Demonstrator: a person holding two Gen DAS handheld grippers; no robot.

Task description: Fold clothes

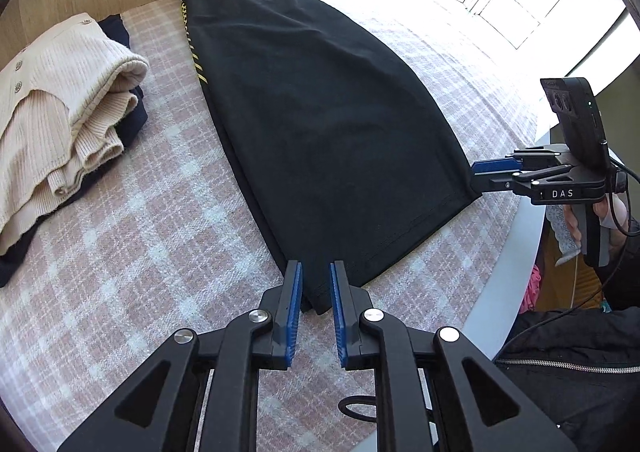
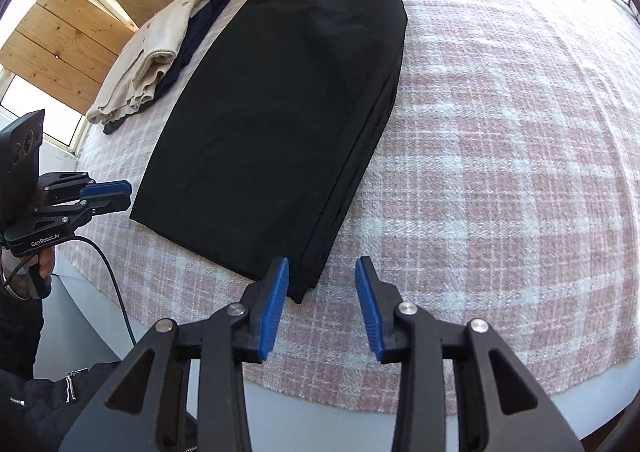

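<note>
Both claws tilt down over the near hem of a long black folded garment [image 1: 320, 123] lying flat on a pink-and-white checked woven cloth [image 1: 140, 211].

The left claw [image 1: 316, 292] points steeply down, its blue pads a narrow gap apart with the garment's near left corner just ahead between the tips; the pads do not press it. The right claw [image 2: 322, 292] points down likewise, jaws apart and empty over the cloth, the garment's near right corner just beside its left pad [image 2: 274, 308]. A hand [image 2: 40, 264] grips the left claw's handle. Far left of the left claw lies a folded cream ribbed knit [image 1: 60, 111] on a dark navy garment [image 1: 132, 119].
</note>
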